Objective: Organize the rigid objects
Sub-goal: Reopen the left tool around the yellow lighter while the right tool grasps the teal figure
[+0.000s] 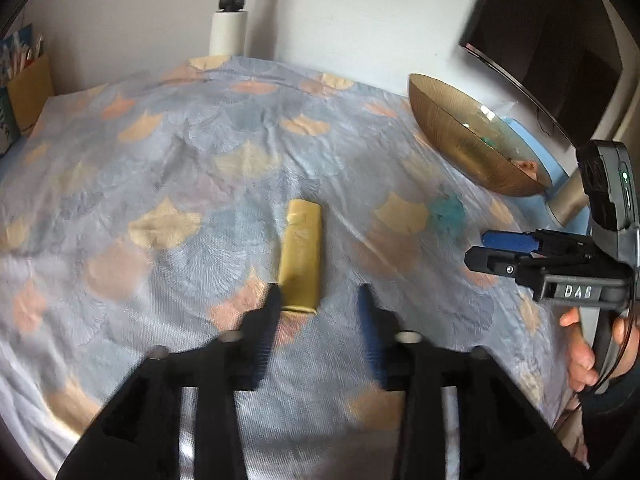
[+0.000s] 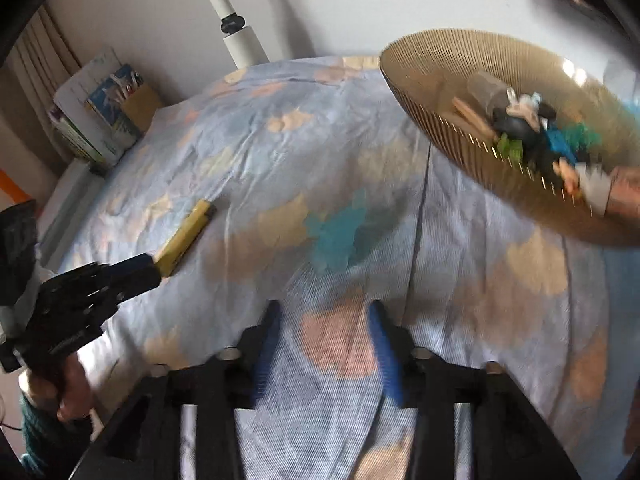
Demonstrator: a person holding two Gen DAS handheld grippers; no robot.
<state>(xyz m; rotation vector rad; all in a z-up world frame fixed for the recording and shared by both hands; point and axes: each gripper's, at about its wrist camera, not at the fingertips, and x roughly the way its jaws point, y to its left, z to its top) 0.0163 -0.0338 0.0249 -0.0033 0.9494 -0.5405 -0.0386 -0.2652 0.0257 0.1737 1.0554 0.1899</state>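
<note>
Nearest us, the left gripper (image 1: 320,304) stands with its jaws spread wide and holding nothing, its 2 fingers flanking the near end of the yellow block (image 1: 302,256), which lies flat on the patterned cloth (image 1: 160,160); we judge the step to be the approach to grasp, which next calls for closing across the block's narrow width. The block's long axis runs straight away from that gripper. Farther right, the right gripper (image 2: 324,320) hangs open and empty, short of the gold bowl (image 2: 440,92) of small objects.
</note>
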